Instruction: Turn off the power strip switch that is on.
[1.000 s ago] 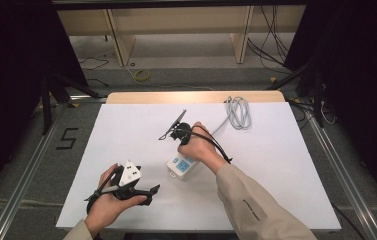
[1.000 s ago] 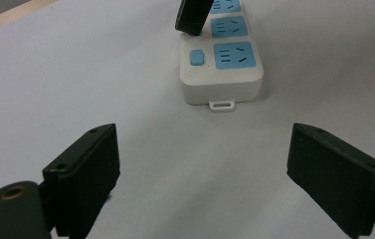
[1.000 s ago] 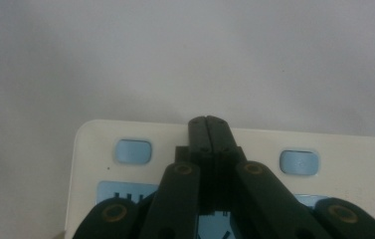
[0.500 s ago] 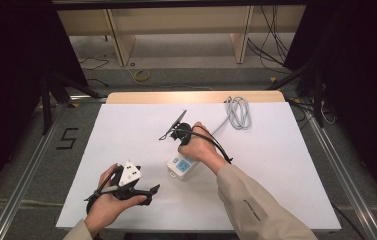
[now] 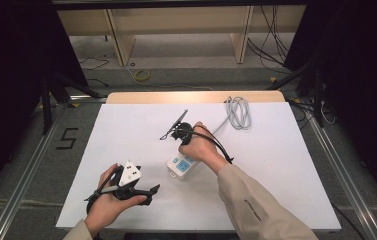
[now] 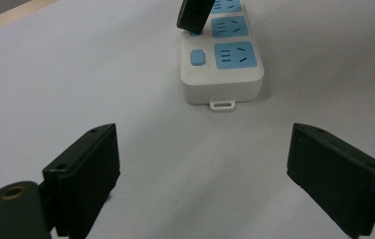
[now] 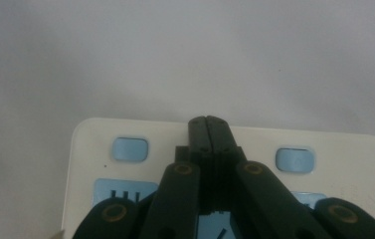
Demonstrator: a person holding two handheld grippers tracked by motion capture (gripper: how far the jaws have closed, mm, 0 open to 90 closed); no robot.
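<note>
White table sheet (image 5: pixel 286 165) carries a white power strip (image 5: pixel 182 165) with blue socket faces, sitting near the centre of the sheet, slightly toward 6 o'clock. Its grey cord runs off toward 1 o'clock and ends in a coiled bundle (image 5: pixel 238 112) near the far edge of the sheet. In the high view the right hand (image 5: pixel 202 146) holds the right gripper (image 5: pixel 210 131) directly above the strip. In the right gripper view the two black jaws meet with no gap between them, tips pressed together and nothing held; they lie over the strip's top face between two small blue switch buttons (image 7: pixel 131 149), one at 9 o'clock of the tips and one at 3 o'clock. Contact between tips and strip surface: cannot tell. The left gripper (image 6: pixel 205 164) sits at about 7 o'clock of the sheet in the high view, held in the left hand (image 5: pixel 107 202), well apart from the strip. In the left gripper view its jaws stand wide apart and empty, bare sheet between them, with the strip's end at 12 o'clock beyond them. In that same view a black jaw of the other gripper reaches down onto the strip near a blue button.
</note>
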